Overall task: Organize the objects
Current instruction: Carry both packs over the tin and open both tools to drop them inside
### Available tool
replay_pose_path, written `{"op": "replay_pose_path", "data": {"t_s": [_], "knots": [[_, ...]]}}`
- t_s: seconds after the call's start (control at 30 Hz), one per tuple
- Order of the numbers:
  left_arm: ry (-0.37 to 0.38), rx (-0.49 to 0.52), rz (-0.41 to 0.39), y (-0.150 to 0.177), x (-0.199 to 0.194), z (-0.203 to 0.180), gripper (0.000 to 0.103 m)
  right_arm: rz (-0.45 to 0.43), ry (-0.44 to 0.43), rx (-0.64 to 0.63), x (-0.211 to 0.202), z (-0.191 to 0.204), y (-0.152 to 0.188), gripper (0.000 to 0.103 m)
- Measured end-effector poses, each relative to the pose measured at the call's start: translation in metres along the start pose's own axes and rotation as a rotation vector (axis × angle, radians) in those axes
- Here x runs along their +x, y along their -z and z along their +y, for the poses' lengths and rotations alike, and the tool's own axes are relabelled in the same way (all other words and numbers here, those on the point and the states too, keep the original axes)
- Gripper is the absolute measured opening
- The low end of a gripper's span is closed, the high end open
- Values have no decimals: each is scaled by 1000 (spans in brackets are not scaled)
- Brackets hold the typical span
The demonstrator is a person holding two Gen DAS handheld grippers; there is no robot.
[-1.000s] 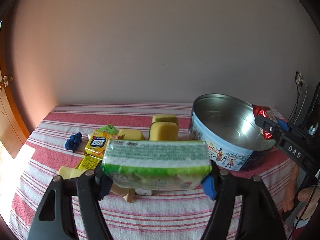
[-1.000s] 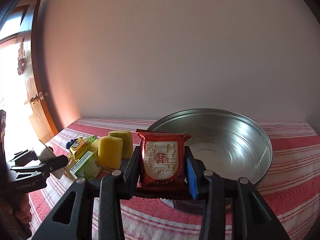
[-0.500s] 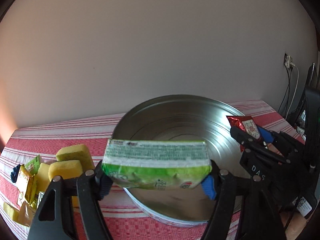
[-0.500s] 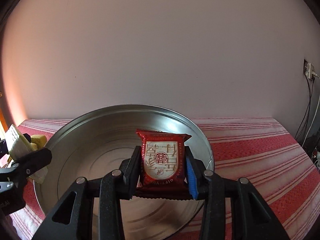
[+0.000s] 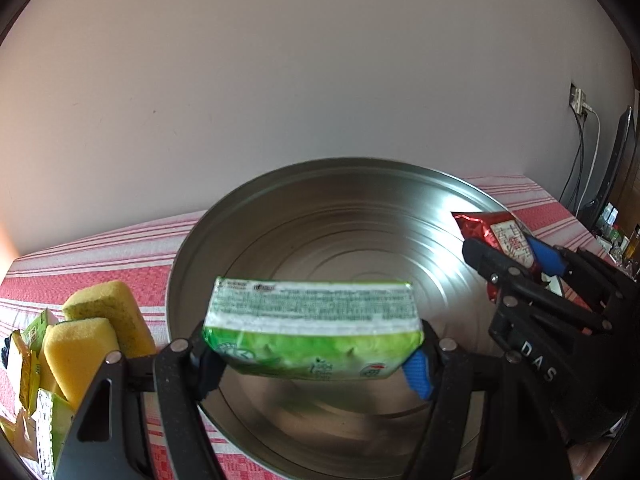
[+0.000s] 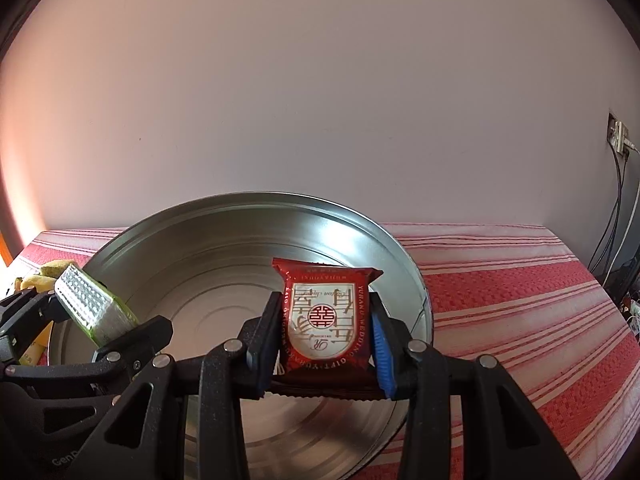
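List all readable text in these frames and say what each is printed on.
"DAS": right tongs body.
"YUHANG WEDDING GIFT", roughly, upside down: red packet border.
"Gen...", cut off: left tongs body.
Green packet print: too blurred to read.
Yellow packets: too small.
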State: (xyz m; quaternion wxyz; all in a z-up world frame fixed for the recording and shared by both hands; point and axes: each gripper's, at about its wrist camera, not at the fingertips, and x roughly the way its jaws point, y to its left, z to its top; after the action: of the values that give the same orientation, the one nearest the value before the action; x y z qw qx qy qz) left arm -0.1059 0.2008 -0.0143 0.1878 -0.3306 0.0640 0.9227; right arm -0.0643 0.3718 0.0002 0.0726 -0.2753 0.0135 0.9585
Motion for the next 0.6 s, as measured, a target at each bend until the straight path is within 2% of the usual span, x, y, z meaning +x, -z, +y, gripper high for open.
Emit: {"op": "replay_pose_path", "data": {"t_s": [0.23, 0.27, 0.33, 0.37, 0.43, 0.5, 0.6], "knots": [[-10, -4, -18, -2, 8, -6, 73, 3, -21, 27, 2, -2, -2, 43], [-8, -11, -22, -2, 7, -6, 73, 1, -27, 35, 10, -14, -4, 44], [-24, -19, -38, -3, 3, -4, 80, -3, -33, 39, 9, -15, -4, 46], [-46, -23, -52, -4, -2, -1, 84, -10, -26, 45, 9, -17, -4, 50], [-70, -34, -94, -4, -14, 5, 103, -45, -6, 74, 4, -23, -4, 61], [-62, -41, -155, -3, -29, 12, 103, -110, -11, 120, -6, -29, -5, 81], [-104, -44, -227, -3, -47, 17, 103, -194, 1, 163, -21, -35, -6, 90]]}}
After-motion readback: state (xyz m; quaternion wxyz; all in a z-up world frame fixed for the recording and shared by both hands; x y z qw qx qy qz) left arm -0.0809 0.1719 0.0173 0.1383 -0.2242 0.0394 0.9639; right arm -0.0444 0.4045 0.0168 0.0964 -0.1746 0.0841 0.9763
